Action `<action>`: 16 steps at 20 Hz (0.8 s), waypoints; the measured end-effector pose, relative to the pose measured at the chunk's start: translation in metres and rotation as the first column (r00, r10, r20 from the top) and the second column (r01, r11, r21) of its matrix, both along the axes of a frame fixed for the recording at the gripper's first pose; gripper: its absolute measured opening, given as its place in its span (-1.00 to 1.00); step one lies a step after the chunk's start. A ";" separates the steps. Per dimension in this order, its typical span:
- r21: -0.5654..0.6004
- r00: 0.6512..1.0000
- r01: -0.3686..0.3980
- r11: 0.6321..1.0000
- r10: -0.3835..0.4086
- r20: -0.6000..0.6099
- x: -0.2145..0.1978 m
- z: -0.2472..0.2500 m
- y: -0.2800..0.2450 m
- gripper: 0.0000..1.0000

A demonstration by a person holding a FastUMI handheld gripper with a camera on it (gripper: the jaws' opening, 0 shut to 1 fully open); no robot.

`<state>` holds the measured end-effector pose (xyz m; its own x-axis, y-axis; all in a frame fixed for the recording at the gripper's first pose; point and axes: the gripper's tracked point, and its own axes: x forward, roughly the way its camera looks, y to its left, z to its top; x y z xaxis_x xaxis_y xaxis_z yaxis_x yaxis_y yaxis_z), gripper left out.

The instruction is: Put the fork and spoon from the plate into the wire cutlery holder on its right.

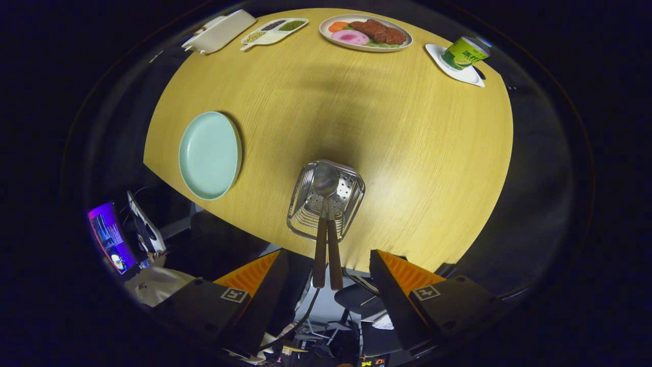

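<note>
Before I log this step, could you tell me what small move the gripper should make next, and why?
Probably draw the gripper back clear. Its fingers are open and hold nothing, both wooden-handled utensils already stand in the wire cutlery holder, and the pale green plate is bare.

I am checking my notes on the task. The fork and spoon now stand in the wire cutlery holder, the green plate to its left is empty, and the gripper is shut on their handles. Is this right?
Not quite. The gripper view shows the gripper open, its fingers apart on either side of the two brown handles without pressing them. The rest holds: both utensils stand in the wire cutlery holder, and the green plate is empty.
</note>
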<state>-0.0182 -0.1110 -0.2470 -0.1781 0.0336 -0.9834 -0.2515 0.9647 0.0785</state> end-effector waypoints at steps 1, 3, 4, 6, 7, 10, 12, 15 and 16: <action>0.018 0.999 0.019 1.000 -0.020 0.028 0.003 0.009 0.001 1.00; 0.068 0.991 0.061 0.996 -0.069 0.113 0.012 0.028 0.008 1.00; 0.095 0.982 0.085 0.992 -0.100 0.161 0.019 0.038 0.010 1.00; 0.130 0.951 0.122 0.984 -0.153 0.267 0.032 0.060 0.011 1.00; 0.152 0.929 0.141 0.978 -0.183 0.320 0.039 0.073 0.013 1.00; 0.250 0.799 0.207 0.946 -0.311 0.515 0.065 0.114 0.021 0.99; 0.236 0.670 0.221 0.946 -0.323 0.669 0.082 0.140 0.009 0.99; 0.236 0.487 0.213 0.948 -0.312 0.816 0.089 0.185 0.012 0.99; 0.252 0.430 0.209 0.945 -0.320 0.844 0.091 0.198 0.017 0.99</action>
